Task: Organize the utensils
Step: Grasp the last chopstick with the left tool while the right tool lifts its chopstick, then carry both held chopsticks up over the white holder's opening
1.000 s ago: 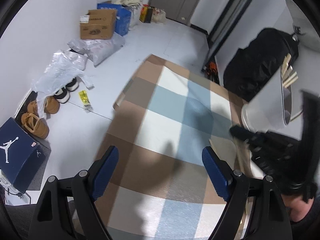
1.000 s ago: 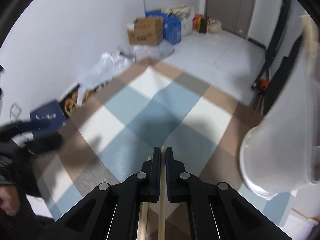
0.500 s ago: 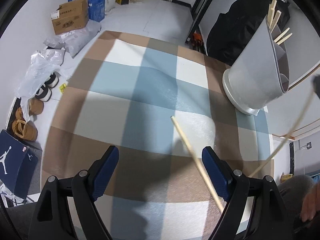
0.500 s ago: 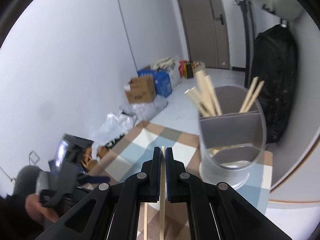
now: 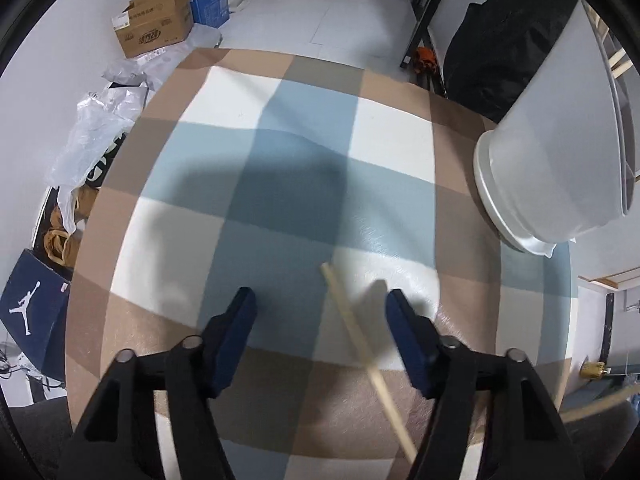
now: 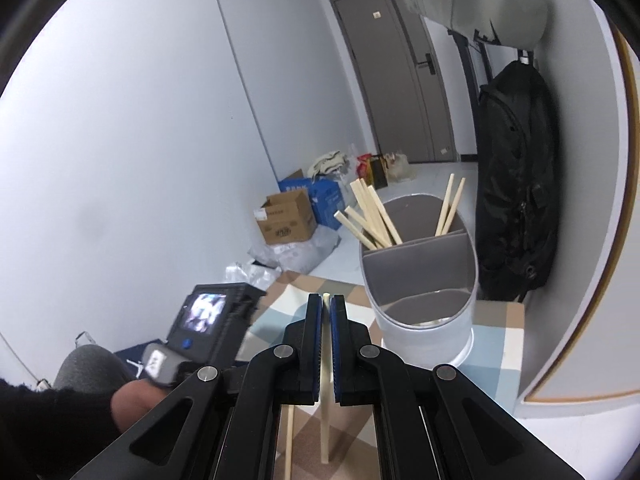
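A wooden chopstick (image 5: 362, 347) lies on the checked tablecloth (image 5: 280, 168), running between the open blue pads of my left gripper (image 5: 320, 312), which hangs just above it. My right gripper (image 6: 326, 312) is shut on another chopstick (image 6: 325, 420), held in the air before the white utensil holder (image 6: 424, 320). The holder has divided compartments with several chopsticks (image 6: 372, 216) standing in the back ones. It also shows at the right of the left wrist view (image 5: 560, 152). A second chopstick (image 6: 289, 436) lies on the table under my right gripper.
The round table stands against a white wall with a black backpack (image 6: 516, 184) hanging behind the holder. On the floor to the left are cardboard boxes (image 5: 154, 28), plastic bags (image 5: 96, 120) and a blue shoe box (image 5: 32, 304).
My left gripper has dropped closer to the lying chopstick, which now sits between its pads. My right gripper has held its chopstick and come slightly nearer the holder.
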A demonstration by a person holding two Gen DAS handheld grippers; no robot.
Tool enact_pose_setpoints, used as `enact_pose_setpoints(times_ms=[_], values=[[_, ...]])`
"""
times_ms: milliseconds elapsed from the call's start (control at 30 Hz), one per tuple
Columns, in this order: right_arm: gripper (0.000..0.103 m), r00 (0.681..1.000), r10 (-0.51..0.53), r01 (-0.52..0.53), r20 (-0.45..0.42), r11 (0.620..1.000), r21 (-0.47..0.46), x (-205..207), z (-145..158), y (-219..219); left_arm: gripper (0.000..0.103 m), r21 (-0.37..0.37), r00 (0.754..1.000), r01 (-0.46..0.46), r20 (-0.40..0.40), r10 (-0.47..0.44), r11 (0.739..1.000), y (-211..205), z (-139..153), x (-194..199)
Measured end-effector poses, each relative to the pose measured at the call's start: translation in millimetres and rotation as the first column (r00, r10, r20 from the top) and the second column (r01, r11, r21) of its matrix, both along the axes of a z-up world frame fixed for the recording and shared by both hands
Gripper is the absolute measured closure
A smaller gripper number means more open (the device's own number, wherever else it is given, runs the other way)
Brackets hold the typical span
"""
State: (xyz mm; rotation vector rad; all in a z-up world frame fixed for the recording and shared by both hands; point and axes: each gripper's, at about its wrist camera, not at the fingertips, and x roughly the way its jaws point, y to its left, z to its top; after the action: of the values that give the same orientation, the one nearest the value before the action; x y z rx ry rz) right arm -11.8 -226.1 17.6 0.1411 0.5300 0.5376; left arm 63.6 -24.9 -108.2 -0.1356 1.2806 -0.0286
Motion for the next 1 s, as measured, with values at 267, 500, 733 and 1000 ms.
enact_pose_setpoints(times_ms=[267,500,733,1000], values=[[0.100,1.000,-0.005,0.005,0.025,1.000,0.020,-7,4,-7,0.092,0.080,1.000,0.001,0.010,-0.002,0.997,-10,2,0],[0.100,1.000,-0.018,0.018,0.020,1.000,0.024,-7,4,-8,0.103,0.004,0.997,-0.072,0.019,0.072,0.997,0,0,3],[0.100,0.999,-0.039,0.038,0.019,0.999,0.017,-6,2,-8,0.103,-0.025,0.990,-0.058,0.130,0.061,0.998,5,18,-5],[0.100,0.998,-0.058,0.057,0.034,0.998,0.027,-8,5,-7,0.103,-0.101,0.962,-0.088,0.251,0.111,0.991,25,49,-19]])
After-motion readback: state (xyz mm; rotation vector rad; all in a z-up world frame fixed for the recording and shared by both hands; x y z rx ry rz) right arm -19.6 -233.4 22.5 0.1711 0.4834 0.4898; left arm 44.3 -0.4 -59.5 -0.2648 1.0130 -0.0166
